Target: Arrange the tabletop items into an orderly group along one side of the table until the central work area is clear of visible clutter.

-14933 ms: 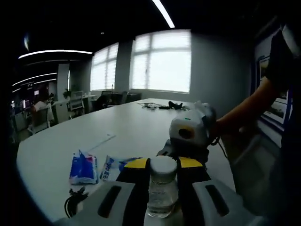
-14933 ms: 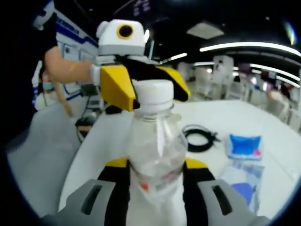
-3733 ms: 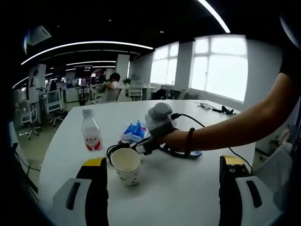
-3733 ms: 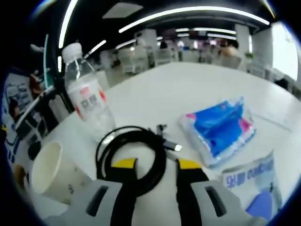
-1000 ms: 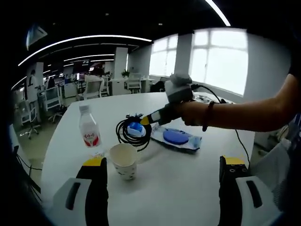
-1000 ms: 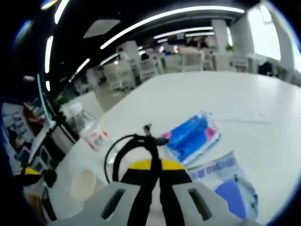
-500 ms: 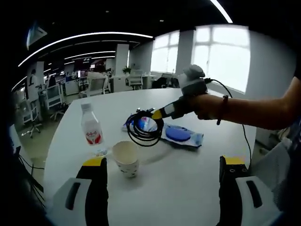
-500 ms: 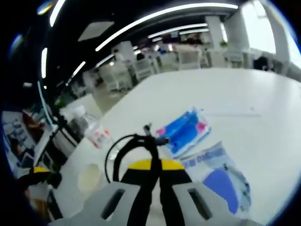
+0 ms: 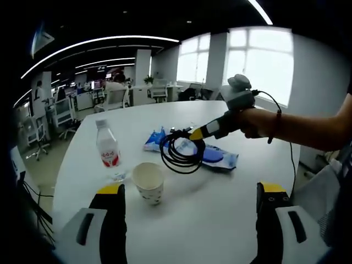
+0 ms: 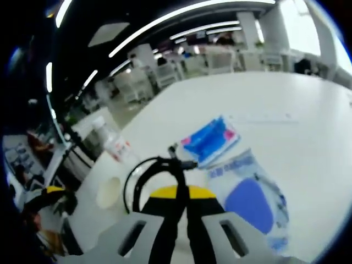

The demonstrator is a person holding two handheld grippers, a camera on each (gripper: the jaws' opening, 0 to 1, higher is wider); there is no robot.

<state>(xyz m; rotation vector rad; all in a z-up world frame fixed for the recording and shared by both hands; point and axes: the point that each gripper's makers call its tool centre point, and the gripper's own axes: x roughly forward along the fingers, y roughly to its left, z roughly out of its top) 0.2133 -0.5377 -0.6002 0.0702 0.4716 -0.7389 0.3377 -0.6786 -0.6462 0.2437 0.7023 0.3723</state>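
Black cable coil (image 9: pixel 182 153) pinched in right hand-held gripper (image 9: pixel 193 134), hanging above table (image 9: pixel 220 209); left hand-held gripper (image 9: pixel 187 220) jaws apart.

my cable (image 9: pixel 181 154) hid part of the wipes pack (image 9: pixel 217 157). the pack's print (image 10: pixel 234 165) was too blurred to read; the bottle (image 10: pixel 113 146) and cup (image 10: pixel 108 192) were smeared.

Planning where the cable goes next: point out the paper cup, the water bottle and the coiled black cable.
paper cup (image 9: pixel 148 182), left gripper view, on its side wall.
water bottle (image 9: pixel 108 152), left gripper view, on its red label.
coiled black cable (image 9: pixel 177 158), left gripper view, on the loop's lower left strand.
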